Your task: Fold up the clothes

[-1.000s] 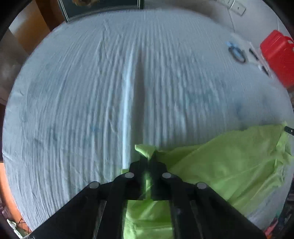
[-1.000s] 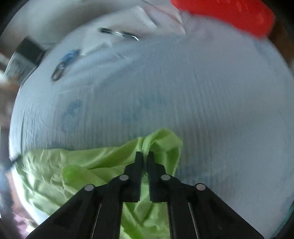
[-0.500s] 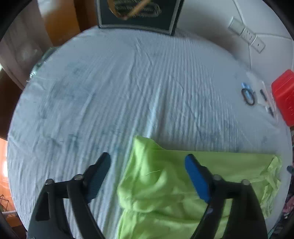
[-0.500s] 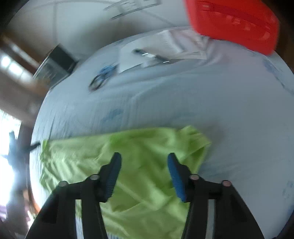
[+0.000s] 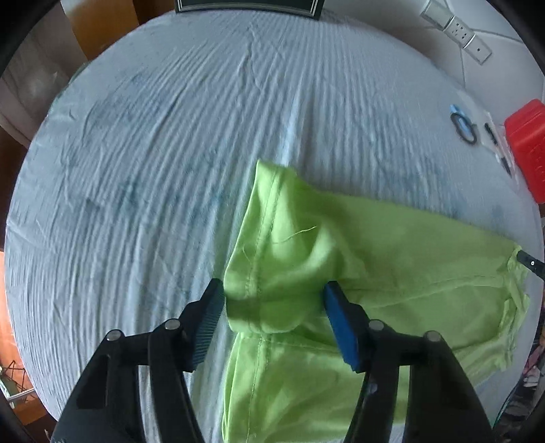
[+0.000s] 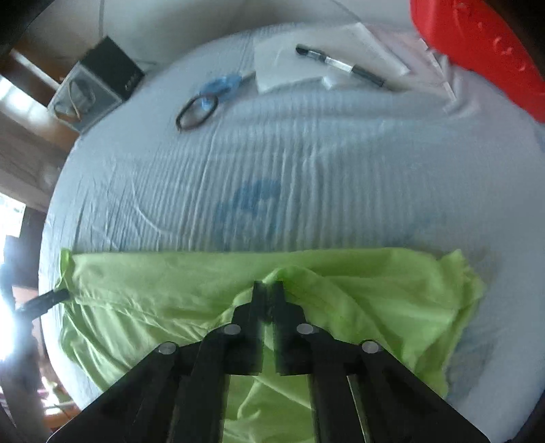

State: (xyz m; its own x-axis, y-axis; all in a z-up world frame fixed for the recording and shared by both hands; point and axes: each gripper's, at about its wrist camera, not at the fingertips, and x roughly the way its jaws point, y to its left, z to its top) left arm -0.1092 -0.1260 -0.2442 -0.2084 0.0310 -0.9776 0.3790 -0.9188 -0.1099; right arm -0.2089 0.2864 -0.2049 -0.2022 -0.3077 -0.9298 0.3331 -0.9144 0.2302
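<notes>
Fabric bunches: right tool (image 6: 268, 286) pinches the green garment (image 6: 357, 300); left tool (image 5: 274, 300), spread, should clamp the hem squarely.

Home bedroom: sheeted bed (image 5: 170, 143), wall socket strip (image 5: 456, 30).

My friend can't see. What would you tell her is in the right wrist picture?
The right gripper pinches a fold of a lime-green garment spread on a pale blue striped sheet. Farther back lie blue scissors, a pen on paper, and a red case.
</notes>
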